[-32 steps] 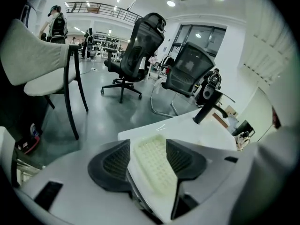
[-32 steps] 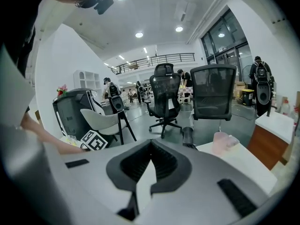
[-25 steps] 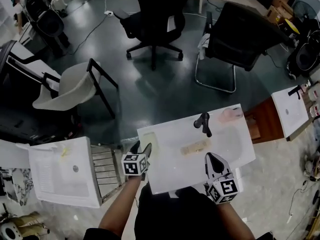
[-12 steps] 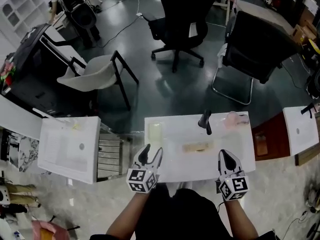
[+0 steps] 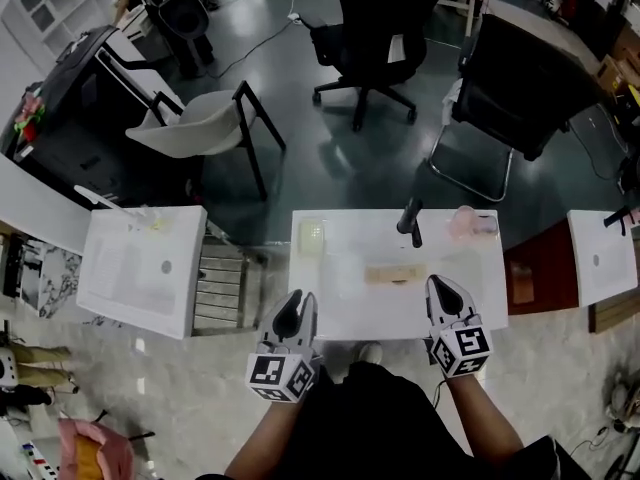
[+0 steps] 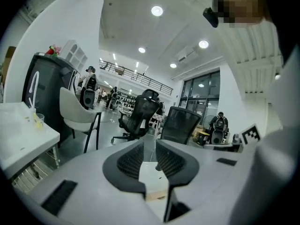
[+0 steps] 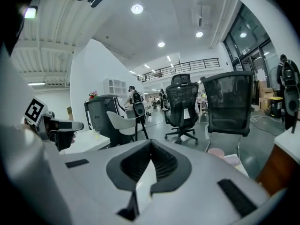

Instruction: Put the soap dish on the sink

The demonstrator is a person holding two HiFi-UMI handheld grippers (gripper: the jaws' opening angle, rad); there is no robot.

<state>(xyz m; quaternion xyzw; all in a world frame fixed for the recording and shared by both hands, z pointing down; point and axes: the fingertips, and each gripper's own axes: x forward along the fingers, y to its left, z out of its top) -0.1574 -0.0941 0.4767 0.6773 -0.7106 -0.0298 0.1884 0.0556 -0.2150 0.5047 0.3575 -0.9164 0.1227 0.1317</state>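
Soap dish (image 5: 312,234) first: it looks like the pale, yellowish piece lying flat on the back left corner of the white sink (image 5: 340,318), though from your head view it is too small to be sure of its shape. It is well apart from both of your tools.

Your left gripper (image 5: 297,306) hangs at the sink's front left corner, pointing toward the back. In the left gripper view (image 6: 150,142) its jaws stand only a narrow slot apart and have just been closing. Nothing is between them; only the white sink top shows through the gap.

Your right gripper (image 5: 443,290) hangs over the front right edge of the sink. In the right gripper view (image 7: 151,142) its two tips meet at a point, so the tool is closed and carries nothing.

On the sink, a black faucet (image 5: 410,220) stands at the middle of the back rim. A tan oblong piece (image 5: 393,273) lies in the basin in front of it. A pink round container (image 5: 465,223) sits on the back right corner.

A second white sink (image 5: 130,268) stands to your left. Beyond the sinks, a white chair (image 5: 195,128) and a black office chair (image 5: 385,18) stand on the dark floor.
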